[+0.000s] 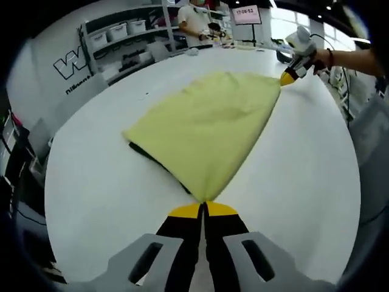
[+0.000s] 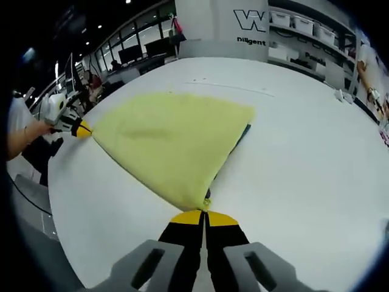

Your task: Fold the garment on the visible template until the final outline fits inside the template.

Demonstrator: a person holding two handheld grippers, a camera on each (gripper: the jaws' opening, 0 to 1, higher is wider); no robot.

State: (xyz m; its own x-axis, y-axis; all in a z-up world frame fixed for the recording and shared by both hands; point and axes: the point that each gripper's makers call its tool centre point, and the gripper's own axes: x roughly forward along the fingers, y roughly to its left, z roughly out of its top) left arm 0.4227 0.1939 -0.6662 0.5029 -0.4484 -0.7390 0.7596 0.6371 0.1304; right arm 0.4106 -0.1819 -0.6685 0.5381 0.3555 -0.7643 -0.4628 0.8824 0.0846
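A pale yellow garment (image 1: 206,128) lies spread on the white table (image 1: 304,182), pulled taut between two corners. My left gripper (image 1: 204,205) is shut on its near corner. My right gripper (image 1: 284,78) comes in from the upper right, shut on the far corner. In the right gripper view the same yellow garment (image 2: 176,137) stretches from my right gripper (image 2: 205,213), shut on its corner, to my left gripper (image 2: 82,129) at the left. A dark template (image 1: 149,155) peeks out under the garment's left edge, and the template (image 2: 243,135) also shows by the right edge.
White table (image 2: 304,170) extends wide on all sides of the garment. Shelves with bins (image 1: 118,30) and a person (image 1: 194,21) stand beyond the far edge. More shelves (image 2: 304,30) and desks (image 2: 127,61) line the room's back.
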